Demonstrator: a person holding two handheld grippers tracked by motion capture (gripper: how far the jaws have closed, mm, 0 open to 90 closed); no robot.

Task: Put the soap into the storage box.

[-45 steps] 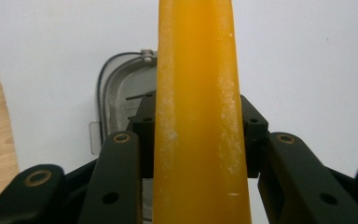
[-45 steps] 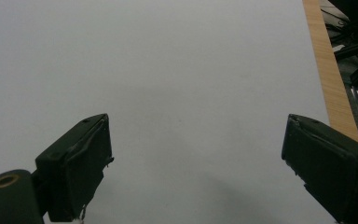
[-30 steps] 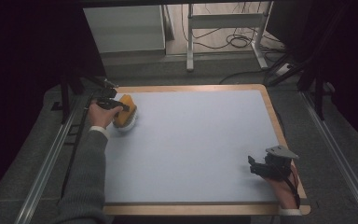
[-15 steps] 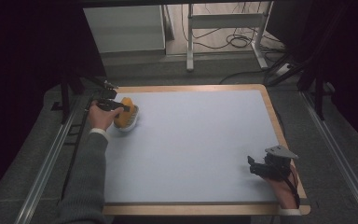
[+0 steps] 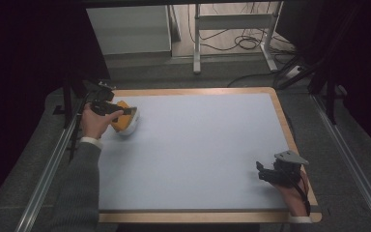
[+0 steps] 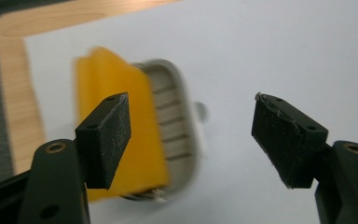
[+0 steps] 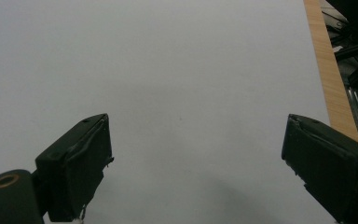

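A yellow and white object (image 5: 125,121) with a ribbed grey-white side lies on the pale blue mat (image 5: 198,145) near its far left corner. My left gripper (image 5: 124,110) hovers just over it, held by a hand in a grey sleeve. In the left gripper view the jaws of my left gripper (image 6: 191,109) have just been opening and stand wide apart; the object (image 6: 121,126) lies below, behind the left jaw, and neither pad touches it. My right gripper (image 5: 263,171) rests near the mat's near right corner. It is open (image 7: 196,140) over bare mat, with nothing between its jaws.
A wooden board (image 5: 280,106) frames the mat. Metal rails (image 5: 53,164) run along both sides of the table. White cabinets and a metal stand with cables (image 5: 241,43) sit on the floor beyond the far edge.
The left gripper has opened, let go of the yellow and white object and lifted slightly off it. The object stays on the mat. The right gripper has not moved.
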